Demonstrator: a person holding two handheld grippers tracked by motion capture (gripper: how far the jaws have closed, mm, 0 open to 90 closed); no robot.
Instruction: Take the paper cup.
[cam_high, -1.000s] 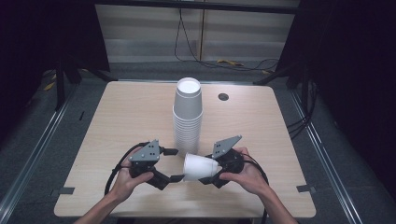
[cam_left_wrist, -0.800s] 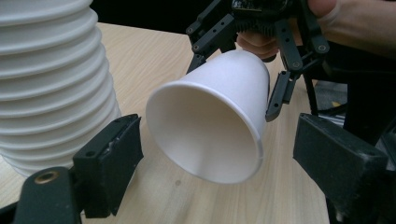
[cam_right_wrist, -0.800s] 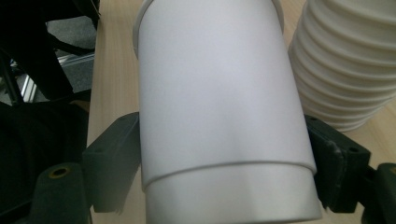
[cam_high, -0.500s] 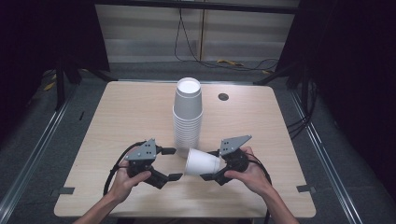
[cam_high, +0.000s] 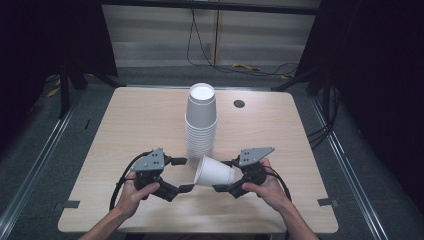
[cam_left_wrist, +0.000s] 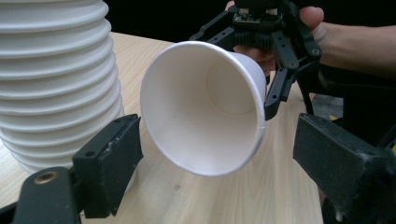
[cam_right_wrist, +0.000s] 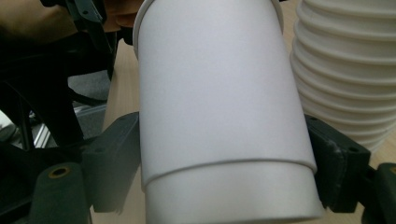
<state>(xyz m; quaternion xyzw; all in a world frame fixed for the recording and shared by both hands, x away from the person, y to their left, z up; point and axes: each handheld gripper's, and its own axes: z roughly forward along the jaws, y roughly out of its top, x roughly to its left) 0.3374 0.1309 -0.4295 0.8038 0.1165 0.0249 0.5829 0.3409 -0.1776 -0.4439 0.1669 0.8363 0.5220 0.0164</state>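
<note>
The right claw (cam_high: 226, 175) pinches a single cup (cam_high: 215, 172) close to its base, one jaw on each side of the wall, as the right gripper view shows. This probably keeps the rim free and lets the person steer the open end. The cup is held sideways above the near middle of the counter (cam_high: 135, 125), just in front of the foot of the tall stack (cam_high: 201, 125). Its mouth points left, at the left claw (cam_high: 183, 175). That claw is spread wide with nothing between its pads. In the left gripper view the rim sits just beyond the two jaws and appears untouched. The layout looks like a hand-over or a two-handed grip in preparation: base on the right, mouth offered to the left, so the left jaws could close across the rim or wall. Thin paper will dent under a hard squeeze, so a light grip suits it. The stack stands upright just beside the cup, so a careless swing could knock it.
</note>
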